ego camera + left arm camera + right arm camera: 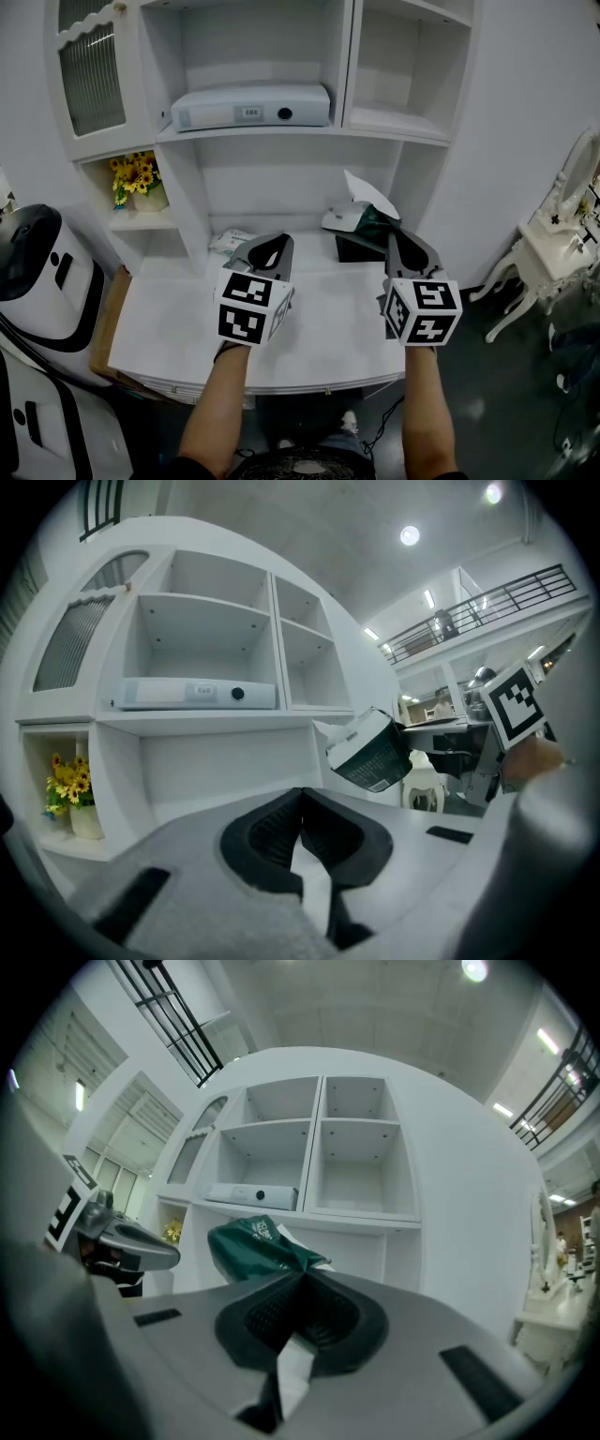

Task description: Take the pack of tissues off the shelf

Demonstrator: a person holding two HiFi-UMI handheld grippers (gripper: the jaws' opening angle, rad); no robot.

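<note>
White flat device (pixel 251 106), yellow flowers (pixel 134 174) in a vase (pixel 154 198), ornate white side table (pixel 553 246) at right

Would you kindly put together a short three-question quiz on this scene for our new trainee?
1. True or false: the left gripper holds the tissue pack.
2. Where do the yellow flowers stand? A) top right compartment B) small niche at the left C) on the floor
3. What lies on the shelf above the desk?

Key:
1. False. Its jaws are together and empty. The right gripper is clamped on the pack's end.
2. B.
3. A flat white device.
</note>
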